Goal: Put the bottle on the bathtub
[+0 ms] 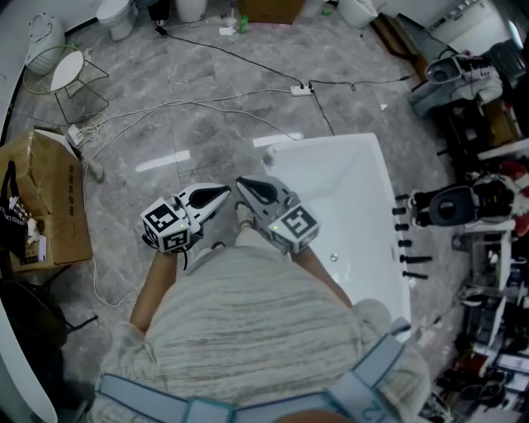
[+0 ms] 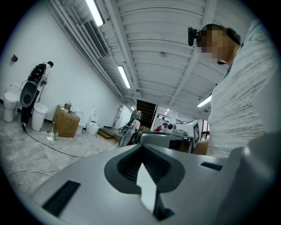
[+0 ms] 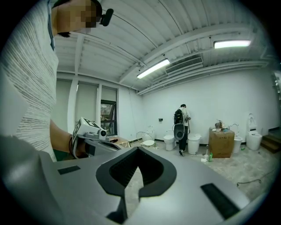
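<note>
Small green bottle stands on the grey marble floor at 12 o'clock in head view, just beside a cardboard box, well apart from both grippers. It also shows by that box in the left gripper view and the right gripper view.

White bathtub sits at 2 o'clock from the grippers. Its near corner is close to the right gripper's tip, and nothing can be made out on the part of its rim that shows.

Left gripper is held in front of the person's striped sweater, pointing to 2 o'clock. Its jaws are all but together, only a thin slit between the ribbed pads, and they hold nothing.

Right gripper points to 10 o'clock, its tip near the left one's. Its jaws are likewise closed to a sliver and hold nothing.

Cables run over the floor to a power strip at 1 o'clock. A wire-frame stool is at 10 o'clock and a second cardboard box at 9 o'clock. Camera gear is at 3 o'clock. Another person stands by the far wall in the right gripper view.
</note>
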Demonstrator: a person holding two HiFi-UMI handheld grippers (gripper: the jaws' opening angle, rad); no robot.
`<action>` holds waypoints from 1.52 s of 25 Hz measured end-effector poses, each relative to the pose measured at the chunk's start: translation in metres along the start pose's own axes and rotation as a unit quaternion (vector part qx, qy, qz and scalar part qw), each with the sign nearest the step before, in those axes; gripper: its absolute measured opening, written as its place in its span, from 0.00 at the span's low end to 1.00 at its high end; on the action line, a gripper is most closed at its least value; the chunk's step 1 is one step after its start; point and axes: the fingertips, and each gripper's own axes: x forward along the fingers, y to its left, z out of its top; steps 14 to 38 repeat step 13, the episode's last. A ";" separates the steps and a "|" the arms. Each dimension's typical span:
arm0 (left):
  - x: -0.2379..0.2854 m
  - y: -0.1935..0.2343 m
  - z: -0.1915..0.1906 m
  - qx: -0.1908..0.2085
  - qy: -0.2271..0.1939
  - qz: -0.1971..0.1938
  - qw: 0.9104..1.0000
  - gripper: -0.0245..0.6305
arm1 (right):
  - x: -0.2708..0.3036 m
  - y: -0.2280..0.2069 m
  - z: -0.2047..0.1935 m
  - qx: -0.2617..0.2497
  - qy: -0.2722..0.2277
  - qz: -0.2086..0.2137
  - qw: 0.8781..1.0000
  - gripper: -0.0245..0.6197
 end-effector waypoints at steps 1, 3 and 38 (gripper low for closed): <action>-0.001 0.001 0.000 -0.001 -0.002 0.002 1.000 0.04 | 0.001 0.001 0.000 0.000 0.000 0.000 1.000 0.04; -0.003 0.003 0.000 -0.004 -0.006 0.005 1.000 0.04 | 0.002 0.002 -0.001 0.000 0.002 -0.001 1.000 0.04; -0.007 0.009 0.001 -0.016 -0.019 0.004 1.000 0.04 | 0.007 -0.005 -0.012 -0.012 0.029 -0.023 0.999 0.04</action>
